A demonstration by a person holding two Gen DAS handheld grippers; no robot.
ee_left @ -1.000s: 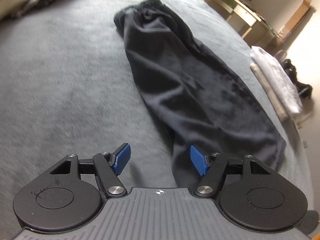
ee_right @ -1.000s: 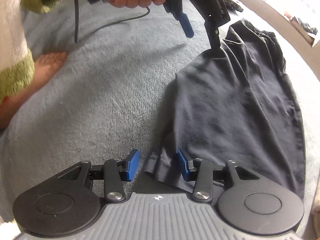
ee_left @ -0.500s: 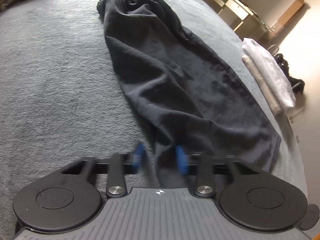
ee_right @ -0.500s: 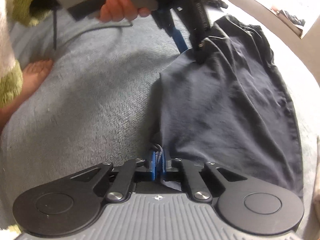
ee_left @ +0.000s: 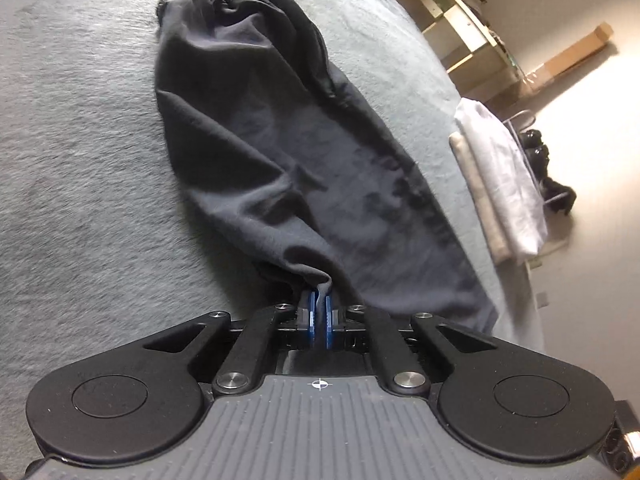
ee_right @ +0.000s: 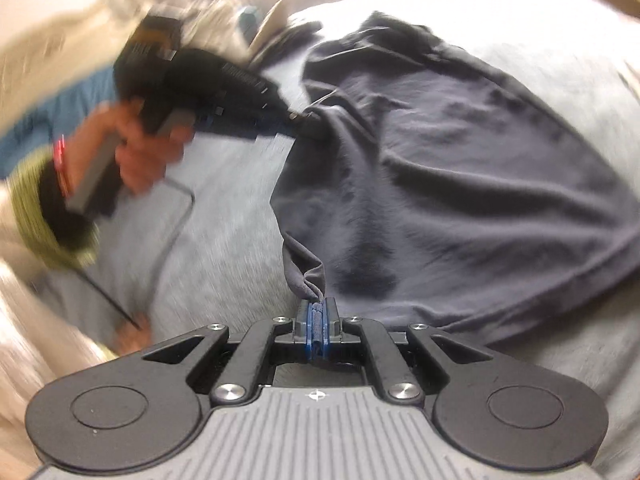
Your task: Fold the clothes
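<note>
Dark trousers (ee_left: 280, 152) lie folded lengthwise on a grey blanket (ee_left: 72, 184), the elastic waistband at the far end. My left gripper (ee_left: 318, 300) is shut on a pinch of the hem, which rises off the blanket. In the right wrist view the same trousers (ee_right: 460, 184) spread to the right. My right gripper (ee_right: 318, 308) is shut on another corner of the hem, lifted into a peak. The left gripper (ee_right: 300, 114) also shows there, blurred, held by a hand (ee_right: 136, 156) and gripping the cloth's far edge.
Folded white cloths (ee_left: 500, 184) lie at the blanket's right edge. Beyond them stand a pale shelf unit (ee_left: 460, 28) and dark shoes (ee_left: 548, 176) on the floor. A black cable (ee_right: 176, 224) trails over the blanket. A green-cuffed sleeve (ee_right: 36, 208) is at the left.
Both grippers have closed on the hem and raised it a little. The right gripper has rolled and swung, so its view is tilted and blurred.
</note>
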